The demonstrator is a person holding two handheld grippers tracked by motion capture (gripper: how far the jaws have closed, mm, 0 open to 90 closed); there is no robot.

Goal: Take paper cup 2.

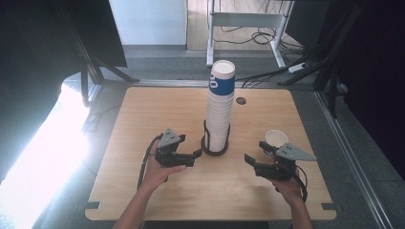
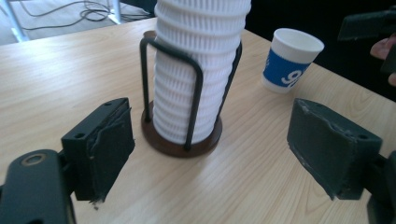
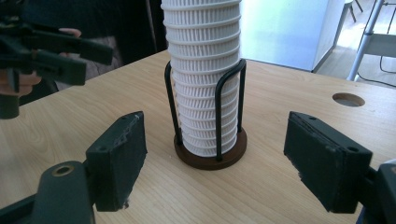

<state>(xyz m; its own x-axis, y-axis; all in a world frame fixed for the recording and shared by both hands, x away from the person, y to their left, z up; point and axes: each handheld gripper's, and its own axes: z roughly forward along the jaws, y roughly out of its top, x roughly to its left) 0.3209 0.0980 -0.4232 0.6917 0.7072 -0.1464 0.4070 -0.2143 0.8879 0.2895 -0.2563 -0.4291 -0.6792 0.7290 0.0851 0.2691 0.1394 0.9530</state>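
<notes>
The wooden table [image 1: 143, 191] carries a tall stack of cups [image 1: 220, 107], seated in a wire holder [image 1: 215, 145] at its centre. The left gripper [image 1: 195, 157] is held at the holder's nine o'clock, the right gripper [image 1: 250, 160] at its four o'clock; both are spread, grasping nothing. A single cup [image 2: 290, 59], with blue band and upright pose, is resolved in the left gripper view; a table hole [image 3: 348, 99] is seen in the right gripper view.

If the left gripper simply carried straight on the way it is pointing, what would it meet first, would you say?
Most likely the stack of cups in its wire holder: it stands almost centred ahead of the left gripper, whose open jaws hold nothing.
</notes>
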